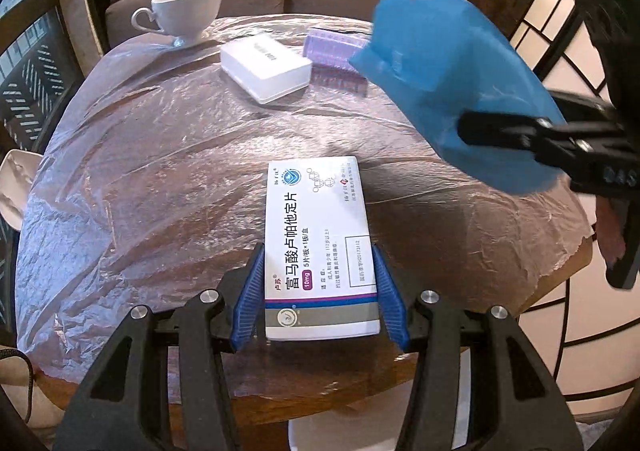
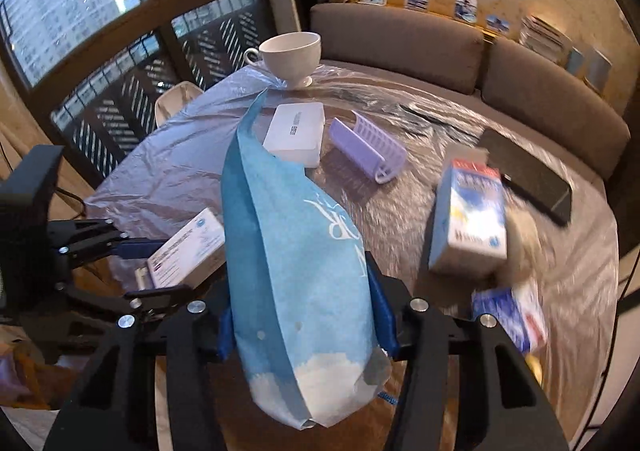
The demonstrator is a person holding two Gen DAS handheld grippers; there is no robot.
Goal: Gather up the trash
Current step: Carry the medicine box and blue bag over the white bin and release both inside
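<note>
The left gripper point(image 1: 320, 291) clamps a white medicine box point(image 1: 318, 247) at the near edge of the plastic-covered table point(image 1: 160, 179); the right gripper point(image 2: 304, 315) pinches a blue paper bag point(image 2: 296, 271) between its pads, held up over the table; farther off sit a white cup point(image 1: 188, 9), a white case point(image 1: 266, 67) and a purple rack point(image 2: 370, 149).

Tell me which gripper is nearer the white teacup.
Neither clearly. The white teacup stands at the table's far edge; left gripper and right gripper both sit near the front.
</note>
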